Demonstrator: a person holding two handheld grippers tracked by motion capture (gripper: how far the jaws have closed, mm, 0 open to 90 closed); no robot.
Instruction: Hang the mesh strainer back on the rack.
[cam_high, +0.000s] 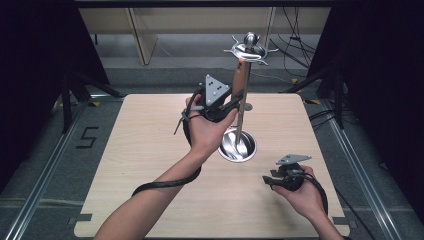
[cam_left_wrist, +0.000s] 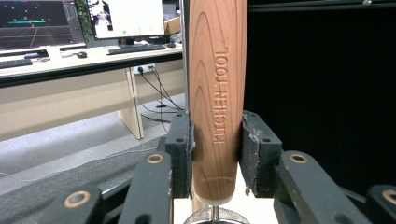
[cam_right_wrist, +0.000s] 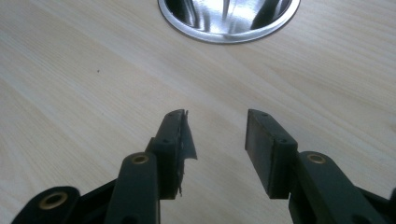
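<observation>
Right now the left hand-held gripper (cam_high: 226, 102) is clenched on a wooden utensil handle (cam_left_wrist: 217, 93) stamped KITCHEN TOOL, its long axis upright, just beside the steel utensil stand (cam_high: 243, 107) with its hook ring (cam_high: 250, 50) above. Likely the handle goes up to a hook. The right hand-held gripper (cam_right_wrist: 215, 140) rests released, empty, near the desk (cam_high: 150, 165) edge, farther from the stand's round base (cam_right_wrist: 229, 21).

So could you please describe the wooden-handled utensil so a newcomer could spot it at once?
On the light wooden table stands a steel utensil stand with a round base. Beside its pole, the left gripper clamps a wooden handle. It alone is wooden, stamped KITCHEN TOOL.
</observation>
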